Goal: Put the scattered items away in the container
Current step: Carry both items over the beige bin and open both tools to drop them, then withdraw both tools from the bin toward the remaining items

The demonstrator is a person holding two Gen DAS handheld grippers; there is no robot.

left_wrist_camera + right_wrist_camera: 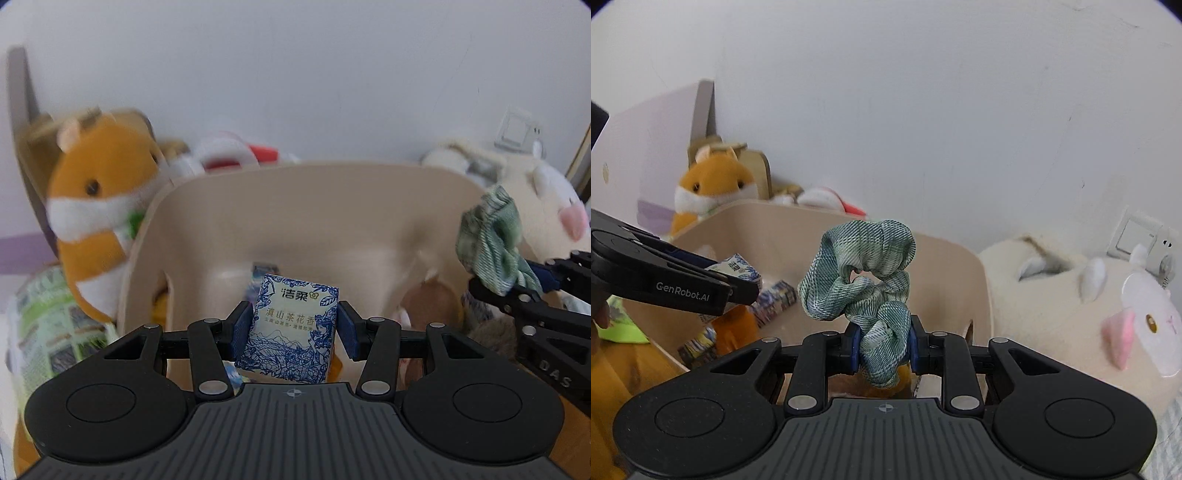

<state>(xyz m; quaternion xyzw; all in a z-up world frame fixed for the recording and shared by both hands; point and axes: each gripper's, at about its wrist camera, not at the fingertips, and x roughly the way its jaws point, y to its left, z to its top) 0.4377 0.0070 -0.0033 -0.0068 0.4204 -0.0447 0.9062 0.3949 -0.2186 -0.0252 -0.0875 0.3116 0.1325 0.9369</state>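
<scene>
Left gripper (pixel 291 328) clamps a blue-and-white tissue pack (pixel 290 332) printed "洁柔", held over the beige container (pixel 369 206). Right gripper (pixel 882 349), pads pinched on a green plaid scrunchie (pixel 864 273), sits above the container's near rim. "GenRobot.AI" reads on the left gripper's side.

Lighting: soft, even, bright daylight; faint shadows. Fisheye bending, dark vignetted corners. Blur: orange plush (pixel 92 206) at left, left wrist view.
</scene>
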